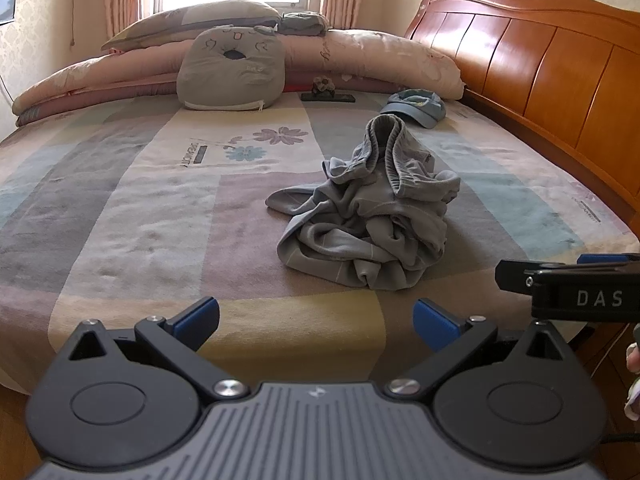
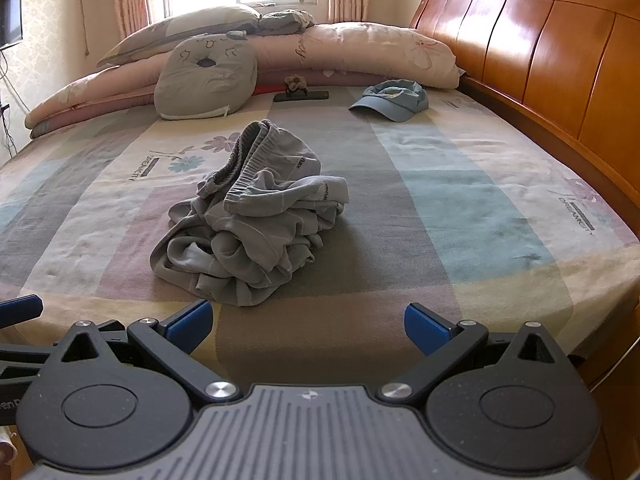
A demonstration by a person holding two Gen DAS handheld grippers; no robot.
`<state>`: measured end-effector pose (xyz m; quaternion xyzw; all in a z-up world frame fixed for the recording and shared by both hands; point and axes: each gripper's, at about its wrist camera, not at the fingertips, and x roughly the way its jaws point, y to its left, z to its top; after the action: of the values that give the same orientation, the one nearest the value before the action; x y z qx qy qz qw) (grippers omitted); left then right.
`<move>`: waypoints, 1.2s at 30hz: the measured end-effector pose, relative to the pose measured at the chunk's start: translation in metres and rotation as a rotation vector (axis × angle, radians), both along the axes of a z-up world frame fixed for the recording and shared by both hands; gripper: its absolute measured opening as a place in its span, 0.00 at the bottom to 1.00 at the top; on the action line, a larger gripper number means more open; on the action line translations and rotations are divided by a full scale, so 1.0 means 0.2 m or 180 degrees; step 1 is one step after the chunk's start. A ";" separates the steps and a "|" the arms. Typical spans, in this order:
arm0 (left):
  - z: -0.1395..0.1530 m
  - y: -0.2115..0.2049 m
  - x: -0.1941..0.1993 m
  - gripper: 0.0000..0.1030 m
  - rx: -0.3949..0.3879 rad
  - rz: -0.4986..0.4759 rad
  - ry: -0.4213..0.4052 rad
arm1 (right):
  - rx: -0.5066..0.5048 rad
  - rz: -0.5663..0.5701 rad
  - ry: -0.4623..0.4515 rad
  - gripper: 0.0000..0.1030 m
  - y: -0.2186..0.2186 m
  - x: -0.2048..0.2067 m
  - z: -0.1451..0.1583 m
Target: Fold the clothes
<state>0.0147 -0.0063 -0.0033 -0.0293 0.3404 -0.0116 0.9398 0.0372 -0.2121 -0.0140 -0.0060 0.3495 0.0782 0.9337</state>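
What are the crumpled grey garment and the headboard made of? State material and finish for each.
Grey garment: soft knit fabric, likely cotton jersey; matte, limp folds, ribbed elastic waistband, visible stitching.
Headboard: wood or wood veneer, orange-brown, glossy varnish; window light reflects off its panels, carved scrolls on top.

A grey garment point(image 1: 368, 224) point(image 2: 252, 220) lies crumpled in a heap, elastic waistband uppermost, mid-bed.

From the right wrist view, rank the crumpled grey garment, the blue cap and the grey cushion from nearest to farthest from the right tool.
1. Crumpled grey garment: just ahead of the open right tool, slightly left.
2. Blue cap: far ahead, to the right, near the headboard.
3. Grey cushion: far left, against the rolled bedding.
The cap and cushion are nearly too close to call.
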 end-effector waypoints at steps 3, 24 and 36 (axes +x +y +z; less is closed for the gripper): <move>0.00 -0.01 0.01 0.99 0.0006 -0.0004 0.0008 | 0.0017 0.0004 0.0019 1.00 0.00 0.01 -0.01; -0.04 -0.01 0.04 0.99 -0.0003 -0.0009 0.0058 | -0.0012 0.0052 0.0079 1.00 0.02 0.05 -0.03; -0.04 0.01 0.05 0.99 -0.0022 0.0000 0.0080 | -0.0017 0.0055 0.0095 1.00 0.03 0.07 -0.04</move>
<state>0.0241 -0.0050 -0.0122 -0.0327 0.3521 -0.0124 0.9353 0.0505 -0.2054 -0.0218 -0.0103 0.3636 0.0854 0.9276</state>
